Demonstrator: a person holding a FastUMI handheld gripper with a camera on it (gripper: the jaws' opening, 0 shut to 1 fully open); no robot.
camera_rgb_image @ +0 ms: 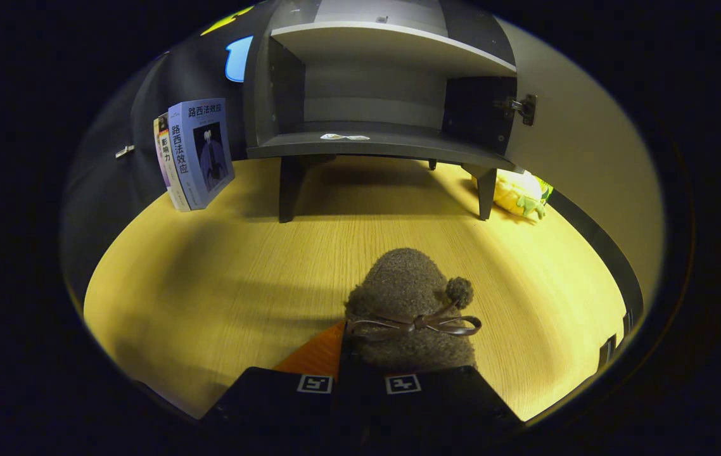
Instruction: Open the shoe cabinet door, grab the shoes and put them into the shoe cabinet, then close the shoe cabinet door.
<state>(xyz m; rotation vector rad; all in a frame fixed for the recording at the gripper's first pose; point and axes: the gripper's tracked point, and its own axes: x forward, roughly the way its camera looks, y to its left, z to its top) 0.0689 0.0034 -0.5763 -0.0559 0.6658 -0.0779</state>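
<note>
yellow wooden table (221, 285): tongs (360, 380) pinch a fuzzy brown shoe (408, 304); open shoe cabinet (373, 95) beyond, beside books (196, 152) titled 路西法效应 and 影响力.

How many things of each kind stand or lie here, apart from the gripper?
Cabinet: 1, door open
Books: 2, upright, left of the cabinet
Shoe: 1, between the gripper fingers
Plush toy: 1, by the cabinet's right leg
Table: 1
Total: 6

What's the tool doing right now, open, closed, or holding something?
Tool: closed on the fuzzy brown shoe, held just above the wooden floor, facing the open shoe cabinet.
</note>
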